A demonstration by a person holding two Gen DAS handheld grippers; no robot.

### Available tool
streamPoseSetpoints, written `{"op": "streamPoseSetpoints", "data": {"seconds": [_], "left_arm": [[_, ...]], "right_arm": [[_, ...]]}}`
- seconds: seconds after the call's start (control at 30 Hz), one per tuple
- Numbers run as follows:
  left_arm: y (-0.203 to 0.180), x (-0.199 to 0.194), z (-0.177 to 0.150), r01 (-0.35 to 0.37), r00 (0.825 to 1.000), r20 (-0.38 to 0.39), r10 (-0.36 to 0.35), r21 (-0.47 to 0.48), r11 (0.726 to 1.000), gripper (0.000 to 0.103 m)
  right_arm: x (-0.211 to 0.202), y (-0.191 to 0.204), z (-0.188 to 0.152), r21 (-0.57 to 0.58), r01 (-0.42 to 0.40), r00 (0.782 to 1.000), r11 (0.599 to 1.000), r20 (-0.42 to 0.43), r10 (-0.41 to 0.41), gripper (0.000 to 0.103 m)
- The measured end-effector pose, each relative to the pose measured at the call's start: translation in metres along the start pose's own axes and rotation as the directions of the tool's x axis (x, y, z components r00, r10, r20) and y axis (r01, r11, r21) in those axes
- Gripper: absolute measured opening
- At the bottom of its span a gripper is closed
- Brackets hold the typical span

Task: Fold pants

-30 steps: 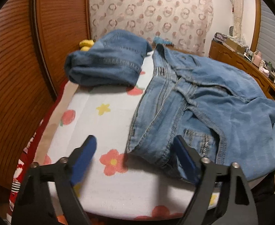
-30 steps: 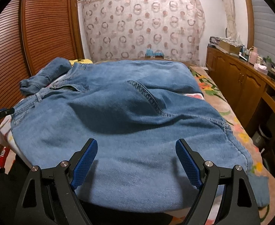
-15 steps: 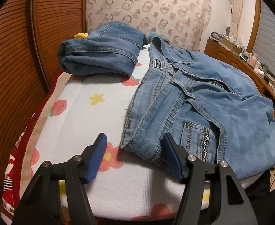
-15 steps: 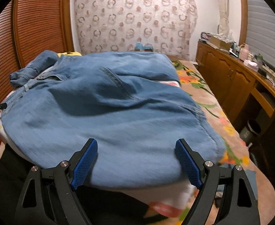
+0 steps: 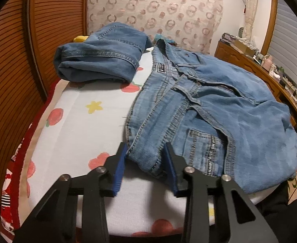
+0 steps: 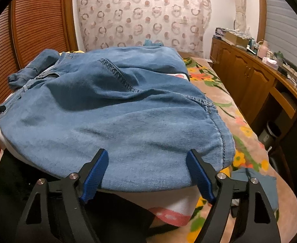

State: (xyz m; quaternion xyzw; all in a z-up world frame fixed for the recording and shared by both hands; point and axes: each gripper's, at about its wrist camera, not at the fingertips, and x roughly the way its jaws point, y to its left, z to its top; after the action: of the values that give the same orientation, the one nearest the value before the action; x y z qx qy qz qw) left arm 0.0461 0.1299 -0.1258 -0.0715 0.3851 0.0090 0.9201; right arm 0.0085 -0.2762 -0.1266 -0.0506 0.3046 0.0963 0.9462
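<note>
Denim, mid-blue and soft-washed, is what I am dealing with: the pants (image 5: 209, 105) are lying spread across the white flower-print mattress pad (image 5: 77, 125), waistband toward my left side and the broad leg panel draping over the near edge of the bed toward my right.

Starting at the left, a second pair, the folded jeans (image 5: 99, 58), is sitting at the far corner by the wooden louvred door (image 5: 12, 64), well apart from my work.

My left gripper (image 5: 144, 162) is narrowing: its jaws have just been closing, and the near corner of the waistband (image 5: 148, 154) is sitting between the blue pads, though I cannot tell that they are pinching it yet, as a sliver of gap seems to remain at the left pad. I am judging this the best hold here, because the doubled, stitched band is the stiffest, thickest part and should not slip out the way a single layer might.

Moving right, the pocket (image 5: 203, 147) with its printed tape is lying just beside that corner; I am avoiding it, since it would only gather loosely.

My right gripper (image 6: 148, 172) is standing wide, its jaws having just eased inward, straddling the hanging edge of the leg panel (image 6: 128, 125) without squeezing it. The cloth looks fairly heavy and limp, so I am expecting it to sag between my two holds and drag on the pad when lifted.
</note>
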Motion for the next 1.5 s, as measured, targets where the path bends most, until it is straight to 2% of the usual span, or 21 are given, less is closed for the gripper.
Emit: {"op": "streamPoseSetpoints", "data": {"seconds": [0.17,0.33,0.43,0.47,0.5,0.57,0.7,0.87,1.03,1.27,1.5], "left_arm": [[-0.004,-0.007,0.001,0.015,1.0,0.009,-0.015,0.009,1.0,0.029],[-0.007,-0.017,0.006,0.031,0.999,0.029,-0.031,0.014,0.999,0.026],[-0.011,-0.022,0.008,0.037,0.998,0.041,-0.038,0.025,0.999,0.023],[-0.014,-0.024,0.009,0.039,0.998,0.046,-0.041,0.029,0.999,0.023],[-0.015,-0.026,0.011,0.04,0.998,0.049,-0.042,0.032,0.999,0.022],[-0.017,-0.029,0.013,0.046,0.997,0.058,-0.048,0.038,0.998,0.022],[-0.02,-0.035,0.018,0.056,0.996,0.072,-0.059,0.043,0.997,0.021],[-0.029,-0.047,0.024,0.069,0.992,0.099,-0.074,0.052,0.996,0.019],[-0.041,-0.065,0.037,0.089,0.985,0.143,-0.1,0.08,0.993,0.018],[-0.062,-0.073,0.077,0.094,0.971,0.206,-0.123,0.145,0.985,0.018],[-0.062,-0.07,0.112,0.075,0.96,0.258,-0.109,0.136,0.988,0.017]], "right_arm": [[0.001,-0.007,0.003,-0.019,-0.028,1.0,0.999,-0.012,0.028,0.063],[0.003,-0.014,0.009,-0.012,-0.032,0.999,0.999,-0.031,0.031,0.059],[0.006,-0.013,0.015,-0.015,-0.038,0.999,0.999,-0.035,0.037,0.052],[0.006,-0.012,0.017,-0.017,-0.042,0.998,0.999,-0.036,0.041,0.043],[0.006,-0.011,0.017,-0.024,-0.044,0.998,0.999,-0.038,0.043,0.029],[0.007,-0.008,0.018,-0.042,-0.047,0.998,0.998,-0.045,0.045,0.019],[0.008,-0.008,0.019,-0.07,-0.059,0.997,0.996,-0.059,0.054,0.008],[0.007,-0.011,0.023,-0.061,-0.07,0.996,0.996,-0.062,0.066,0.003],[-0.002,-0.01,0.031,-0.059,-0.067,0.997,0.996,-0.026,0.066,0.003],[-0.004,-0.009,0.033,-0.067,-0.061,0.998,0.996,0.021,0.063,0.003],[-0.013,-0.014,0.049,-0.088,-0.017,0.994,0.996,0.109,0.027,0.002]]}}
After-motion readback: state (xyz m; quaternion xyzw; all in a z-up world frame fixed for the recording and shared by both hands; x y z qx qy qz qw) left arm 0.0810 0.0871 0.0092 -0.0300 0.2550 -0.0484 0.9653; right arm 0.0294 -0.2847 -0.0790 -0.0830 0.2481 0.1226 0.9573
